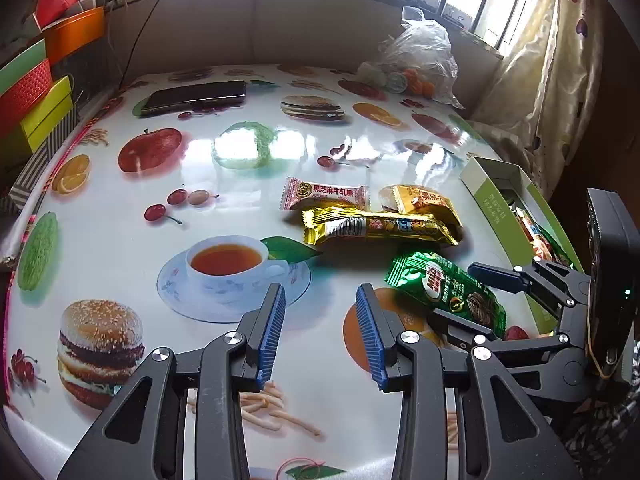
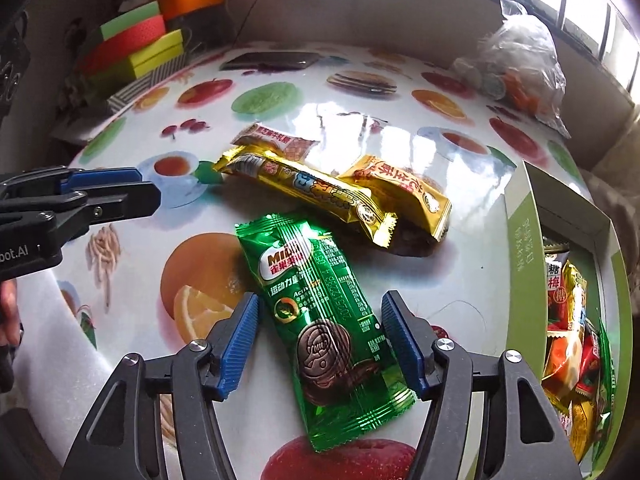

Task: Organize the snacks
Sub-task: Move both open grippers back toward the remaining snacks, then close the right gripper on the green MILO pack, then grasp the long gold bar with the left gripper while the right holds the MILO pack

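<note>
The right gripper [image 2: 318,344] stands wide open, astride the green Milo wafer packet [image 2: 326,328], its blue pads either side of the wrapper and apparently not yet pinching, likely lined up across the narrow width for a clean grasp. Beyond its tips lie the long gold bar [image 2: 308,192], a gold peanut-crisp packet [image 2: 404,196] and a pink sesame nougat [image 2: 276,142]. To its right sits the green-sided box [image 2: 520,240] already holding snacks, the probable destination. The left gripper [image 1: 320,332] hovers open and empty over the fruit-print tablecloth [image 1: 120,240].
</note>
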`<state>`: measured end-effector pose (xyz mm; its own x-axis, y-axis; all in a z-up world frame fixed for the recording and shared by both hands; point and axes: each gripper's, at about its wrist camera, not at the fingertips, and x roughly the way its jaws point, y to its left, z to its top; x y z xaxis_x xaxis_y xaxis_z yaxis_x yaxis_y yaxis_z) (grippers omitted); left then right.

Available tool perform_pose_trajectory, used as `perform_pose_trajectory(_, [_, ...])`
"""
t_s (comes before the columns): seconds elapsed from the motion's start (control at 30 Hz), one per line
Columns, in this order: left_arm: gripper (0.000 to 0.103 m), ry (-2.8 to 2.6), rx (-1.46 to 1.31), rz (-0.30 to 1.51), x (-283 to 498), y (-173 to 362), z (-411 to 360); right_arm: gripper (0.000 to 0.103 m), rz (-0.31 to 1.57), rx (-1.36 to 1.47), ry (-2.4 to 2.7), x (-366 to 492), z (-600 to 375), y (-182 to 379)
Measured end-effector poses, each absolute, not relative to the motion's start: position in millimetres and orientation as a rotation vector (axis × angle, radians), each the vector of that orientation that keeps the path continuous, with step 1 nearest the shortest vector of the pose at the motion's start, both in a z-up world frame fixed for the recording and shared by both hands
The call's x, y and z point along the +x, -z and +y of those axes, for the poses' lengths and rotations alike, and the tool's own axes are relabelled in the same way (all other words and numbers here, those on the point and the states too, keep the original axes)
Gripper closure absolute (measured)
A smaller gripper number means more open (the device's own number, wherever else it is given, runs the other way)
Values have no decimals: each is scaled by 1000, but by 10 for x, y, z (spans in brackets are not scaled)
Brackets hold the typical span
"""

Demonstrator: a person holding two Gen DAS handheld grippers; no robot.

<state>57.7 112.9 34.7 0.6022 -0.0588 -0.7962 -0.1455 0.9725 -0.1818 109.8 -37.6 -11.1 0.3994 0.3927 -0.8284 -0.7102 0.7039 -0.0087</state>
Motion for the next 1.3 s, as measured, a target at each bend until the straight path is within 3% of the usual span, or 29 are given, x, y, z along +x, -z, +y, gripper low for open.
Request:
perform_pose_trajectory(0.17, [65,-46,-228,936,617,-321,1135,40,919,-385,-690,1089,-361,111])
perform_pose_trajectory(0.6, [65,5,-165,943,846,-340,1014,64,922,-330,-666,1033,-529,75])
perform_pose_trajectory(1.3, [65,137,-13,951,1420,-381,742,67,937,-138,-564,1025,-992,-25])
